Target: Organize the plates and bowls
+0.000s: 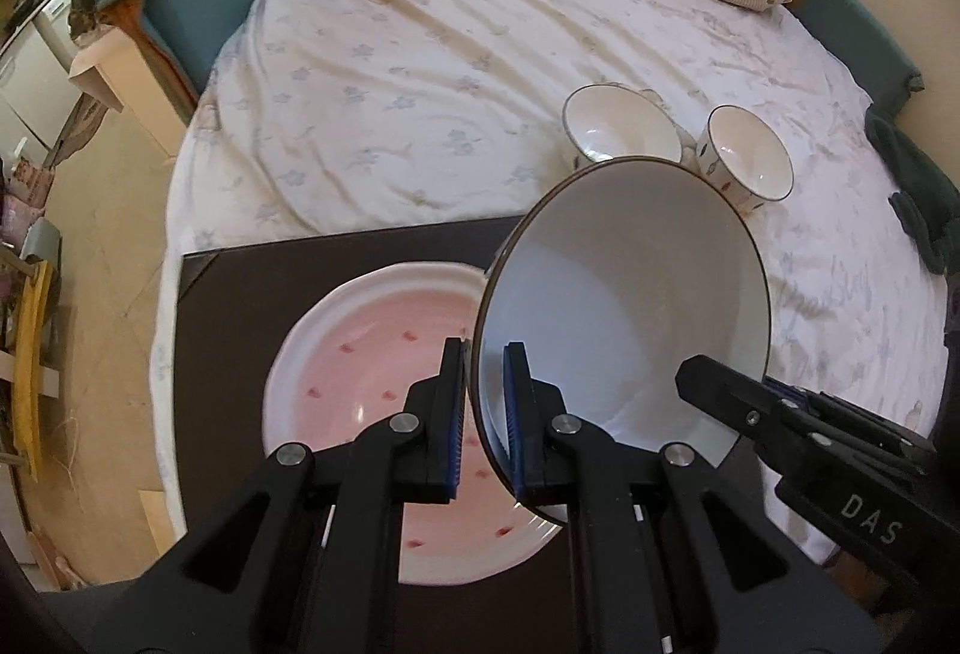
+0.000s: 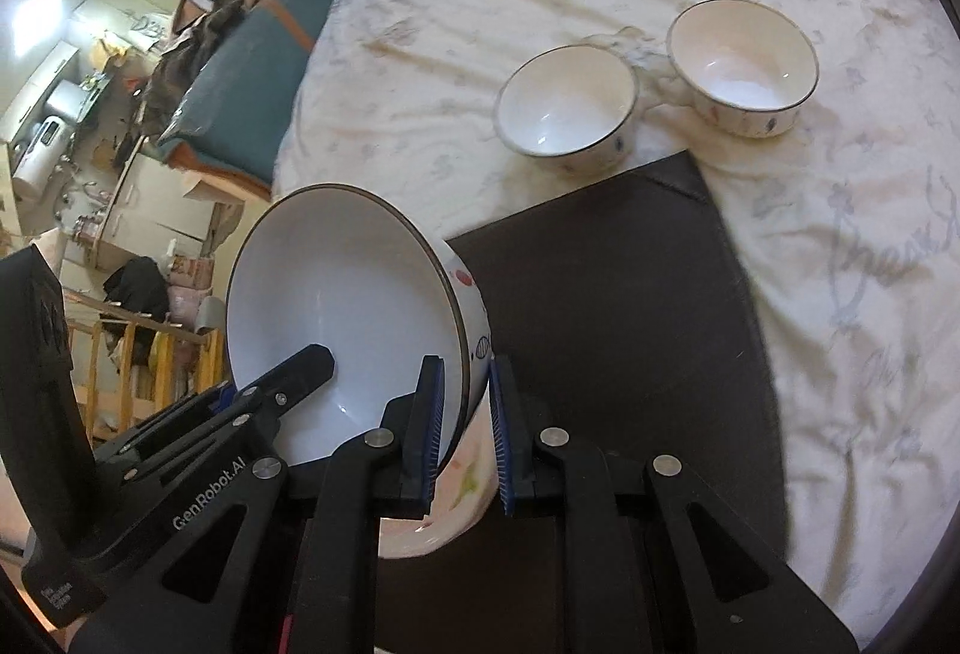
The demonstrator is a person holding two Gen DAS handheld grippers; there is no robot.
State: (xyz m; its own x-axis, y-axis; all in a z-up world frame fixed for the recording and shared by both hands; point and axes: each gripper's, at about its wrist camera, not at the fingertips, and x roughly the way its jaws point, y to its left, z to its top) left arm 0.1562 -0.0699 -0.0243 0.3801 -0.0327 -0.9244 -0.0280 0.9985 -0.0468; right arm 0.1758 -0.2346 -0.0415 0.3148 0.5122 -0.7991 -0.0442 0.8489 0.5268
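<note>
Both grippers, left and right, grip the big bowl's rim above the pink plate; next, probably lower it level.

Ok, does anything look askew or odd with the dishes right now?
The large white brown-rimmed bowl is tipped steeply on its side, pinched at opposite rim edges by both grippers, above the pink plate. The two small bowls sit upright.

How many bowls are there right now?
3: one big bowl held up by both tongs over the pink plate, two small bowls side by side on the bed.
</note>
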